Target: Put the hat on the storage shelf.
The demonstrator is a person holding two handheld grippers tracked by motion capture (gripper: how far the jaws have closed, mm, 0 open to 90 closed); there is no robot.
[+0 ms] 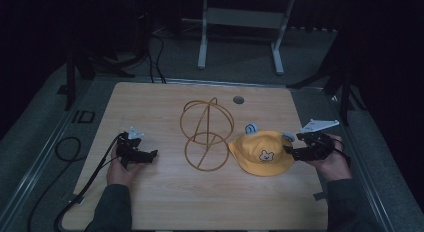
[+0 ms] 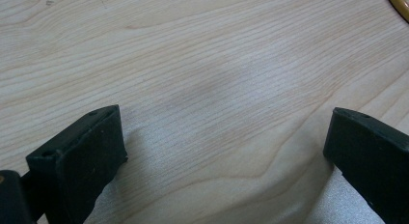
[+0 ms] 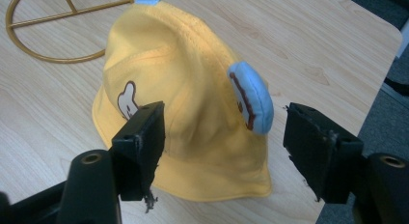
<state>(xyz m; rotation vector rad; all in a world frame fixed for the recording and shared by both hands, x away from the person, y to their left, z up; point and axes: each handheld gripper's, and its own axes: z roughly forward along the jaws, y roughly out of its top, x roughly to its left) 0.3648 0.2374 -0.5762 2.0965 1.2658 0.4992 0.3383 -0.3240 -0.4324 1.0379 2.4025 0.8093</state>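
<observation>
A yellow bucket hat point(image 1: 261, 153) with blue ears and a bear face lies on the wooden table point(image 1: 165, 202), right of centre. A gold wire hat stand point(image 1: 206, 134) sits beside it at the middle. My right gripper point(image 1: 291, 152) is open at the hat's right brim; in the right gripper view its jaws straddle the hat point(image 3: 178, 89) near one blue ear point(image 3: 251, 96), holding nothing. My left gripper point(image 1: 150, 155) rests low at the table's left, open, with only bare wood point(image 2: 217, 98) between its jaws.
A small round grommet point(image 1: 238, 99) sits near the table's far edge. Black cables point(image 1: 70, 157) trail off the left side. A white table frame point(image 1: 240, 27) stands on the floor beyond. The stand's gold ring point(image 3: 53, 35) lies left of the hat.
</observation>
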